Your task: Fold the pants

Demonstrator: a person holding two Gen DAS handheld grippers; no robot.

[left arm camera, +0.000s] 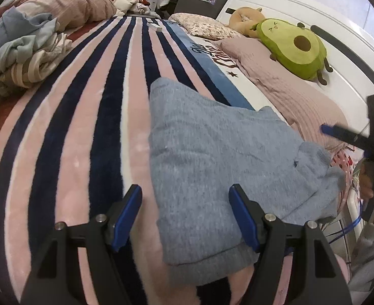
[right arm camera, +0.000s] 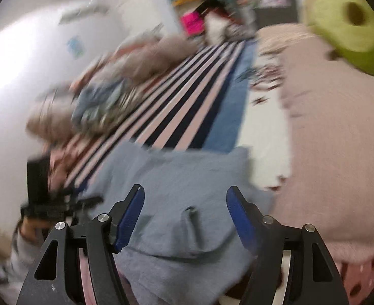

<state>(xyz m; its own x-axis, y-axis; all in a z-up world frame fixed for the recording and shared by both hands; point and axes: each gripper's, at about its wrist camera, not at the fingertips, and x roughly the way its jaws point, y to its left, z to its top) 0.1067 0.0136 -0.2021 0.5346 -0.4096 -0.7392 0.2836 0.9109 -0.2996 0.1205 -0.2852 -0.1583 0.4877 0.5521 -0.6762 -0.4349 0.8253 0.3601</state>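
Nearest, in the left wrist view: left gripper [left arm camera: 185, 216], blue pads spread wide, released, nothing pinched; near edge of the grey pants [left arm camera: 212, 157] lying below and between the fingers, contact not clear. In the right wrist view: right gripper [right arm camera: 185, 216], likewise spread apart and released, hanging over the same grey pants [right arm camera: 181, 178], a short drawstring or loop showing on the cloth between the pads; picture smeared by motion.

Pants folded into a compact, roughly rectangular stack, resting on the striped blanket [left arm camera: 85, 127] of pink, white and navy bands near the bed's front edge, one corner drooping toward the right side.

At the right rim of the left view: right gripper [left arm camera: 326, 129] held off to the side by a hand [left arm camera: 369, 180], over the pink pillow [left arm camera: 288, 89], apart from the pants. At the left of the right view: left gripper seen blurred, held in a grey-sleeved hand [right arm camera: 32, 228].

Farther back: avocado plush [left arm camera: 293, 45] on the pink pillow against the white headboard [left arm camera: 275, 2]; a brown plush [left arm camera: 242, 16] behind it; floral pillow [left arm camera: 207, 26]. Far left: heap of crumpled laundry [left arm camera: 21, 50] and a bunched pink quilt [left arm camera: 72, 7].
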